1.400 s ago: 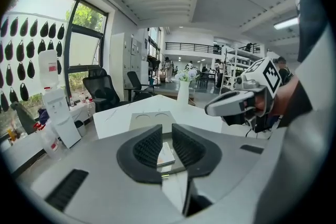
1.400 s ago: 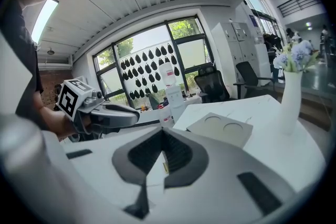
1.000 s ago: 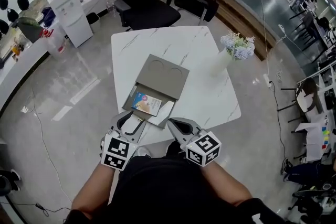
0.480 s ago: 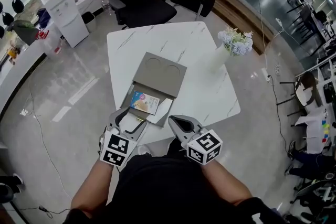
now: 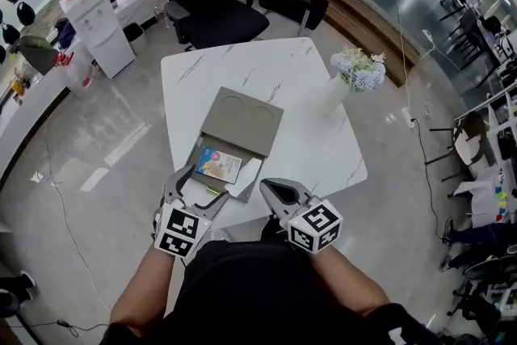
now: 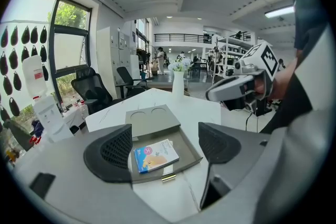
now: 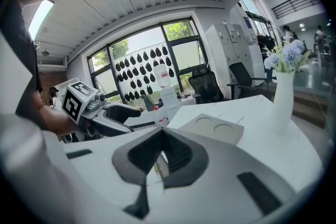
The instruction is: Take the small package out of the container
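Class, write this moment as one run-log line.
left gripper: open, jaws just opening, nothing gripped | right gripper: shut | small package: lying in open container, untouched

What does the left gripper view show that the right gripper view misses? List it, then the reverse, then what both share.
Only the left gripper view: the small package lying in the container's open drawer, the right gripper, and the left gripper with jaws apart, just opened wider, nothing gripped. Only the right gripper view: the left gripper from the side, and the right gripper's own shut jaws. Both: the container top with two round recesses, the vase of flowers, the white table.
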Demonstrator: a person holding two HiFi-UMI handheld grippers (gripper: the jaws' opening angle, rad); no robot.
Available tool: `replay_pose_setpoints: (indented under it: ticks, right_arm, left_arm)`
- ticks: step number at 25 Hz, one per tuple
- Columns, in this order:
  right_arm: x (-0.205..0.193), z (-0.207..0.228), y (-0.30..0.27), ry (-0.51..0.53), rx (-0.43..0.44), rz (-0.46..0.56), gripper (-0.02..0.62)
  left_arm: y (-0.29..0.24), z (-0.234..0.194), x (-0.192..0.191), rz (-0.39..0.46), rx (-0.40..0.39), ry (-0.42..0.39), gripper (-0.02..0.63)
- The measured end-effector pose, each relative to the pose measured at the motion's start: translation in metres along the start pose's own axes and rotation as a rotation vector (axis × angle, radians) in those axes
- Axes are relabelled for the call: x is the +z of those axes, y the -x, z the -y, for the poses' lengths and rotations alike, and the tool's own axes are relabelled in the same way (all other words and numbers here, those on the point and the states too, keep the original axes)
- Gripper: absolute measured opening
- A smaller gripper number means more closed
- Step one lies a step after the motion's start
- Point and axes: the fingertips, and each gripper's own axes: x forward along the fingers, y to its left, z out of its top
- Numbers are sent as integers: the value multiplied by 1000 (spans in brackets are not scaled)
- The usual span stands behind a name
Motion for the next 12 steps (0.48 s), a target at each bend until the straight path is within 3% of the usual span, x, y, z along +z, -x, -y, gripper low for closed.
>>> replay_pose_setpoints:
  ticks: [7, 12]
  right_arm:
    - [7, 9, -5, 12, 34, -10, 2]
    - [4, 20, -4, 14, 53, -29, 2]
  left_arm:
    - [-8, 0, 0, -13, 11, -20, 388]
    - [-30, 2, -9, -95, 20, -202, 387]
